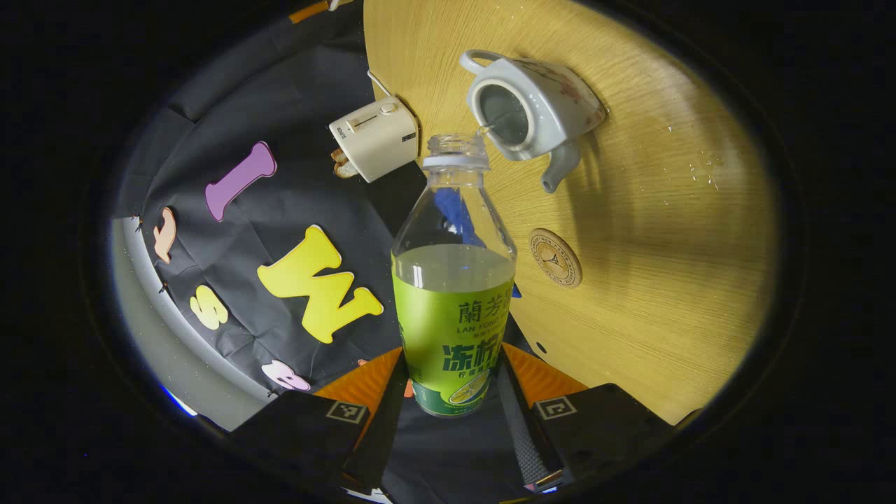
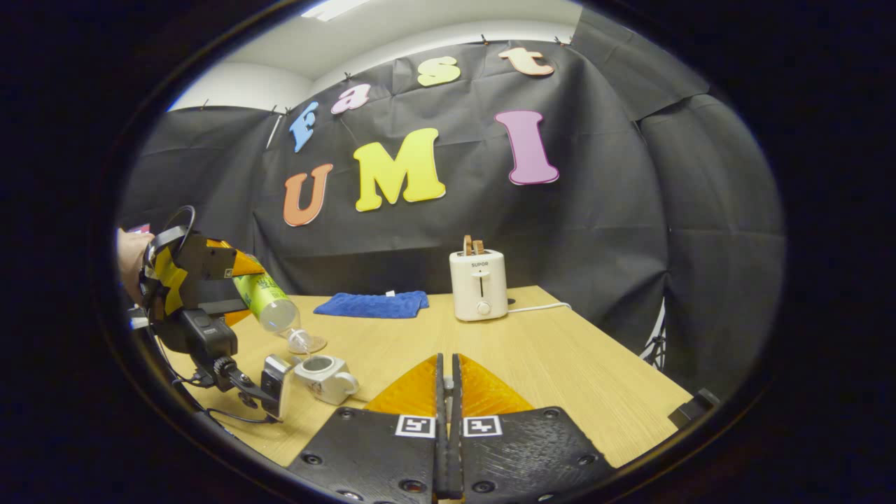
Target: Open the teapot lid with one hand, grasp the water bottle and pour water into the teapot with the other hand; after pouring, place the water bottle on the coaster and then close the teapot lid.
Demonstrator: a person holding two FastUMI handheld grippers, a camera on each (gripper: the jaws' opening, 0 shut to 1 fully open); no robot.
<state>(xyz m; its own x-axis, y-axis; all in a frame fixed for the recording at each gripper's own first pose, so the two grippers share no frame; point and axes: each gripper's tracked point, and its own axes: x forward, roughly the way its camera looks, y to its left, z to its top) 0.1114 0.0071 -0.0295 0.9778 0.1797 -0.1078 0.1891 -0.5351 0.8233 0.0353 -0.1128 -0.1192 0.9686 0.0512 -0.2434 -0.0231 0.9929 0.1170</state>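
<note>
Left gripper (image 1: 453, 381) clamps one water bottle (image 1: 453, 294), jaws pressing both sides of its label; cap off, roughly half full, tipped with its mouth over one open teapot (image 1: 535, 108) on the table (image 1: 665, 245). One coaster (image 1: 555, 257) bare, near the teapot. One toaster (image 2: 479, 283), one blue cloth (image 2: 373, 304). Right gripper (image 2: 446, 434) jaws closed together, holding nothing

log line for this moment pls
phase: pouring | left gripper: shut on water bottle, tilted over teapot | lid: off | right gripper: shut
</note>
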